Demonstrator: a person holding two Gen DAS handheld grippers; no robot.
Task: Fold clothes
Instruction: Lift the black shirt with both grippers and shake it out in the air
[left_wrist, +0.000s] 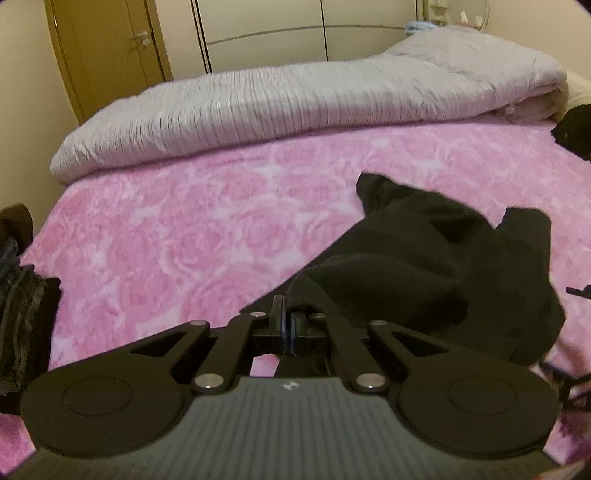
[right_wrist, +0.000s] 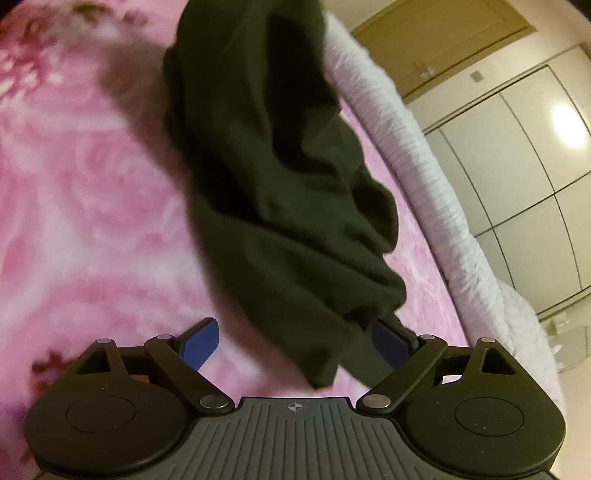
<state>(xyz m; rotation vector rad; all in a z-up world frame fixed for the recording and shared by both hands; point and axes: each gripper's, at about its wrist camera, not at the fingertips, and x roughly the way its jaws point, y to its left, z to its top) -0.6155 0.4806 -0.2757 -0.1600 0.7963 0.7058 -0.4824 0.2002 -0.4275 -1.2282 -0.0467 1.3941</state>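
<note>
The left gripper (left_wrist: 287, 325) has its fingers pressed together, pinching an edge of the soft black garment (left_wrist: 424, 266), which lies crumpled in thick folds on the plush pink rose-patterned blanket (left_wrist: 166, 236). The right gripper (right_wrist: 295, 343) has blue-padded fingers (right_wrist: 201, 341) spread wide, the garment's bunched end hanging between them; a ribbed grey duvet (left_wrist: 240, 110) lies rolled along the bed's far side.

The bed (left_wrist: 192, 229) is covered by a fuzzy pink blanket (left_wrist: 221, 206) with a rose pattern. Along its far side lies a rolled grey-white quilt (left_wrist: 258, 114), ribbed in texture, stretching nearly the whole width. A black garment (left_wrist: 436, 251) rests bunched on the blanket toward the right — partly lifted rather than flat. At the left edge sits a dark pile of clothes (left_wrist: 22, 317) — its contents too blurred to tell apart.
</note>
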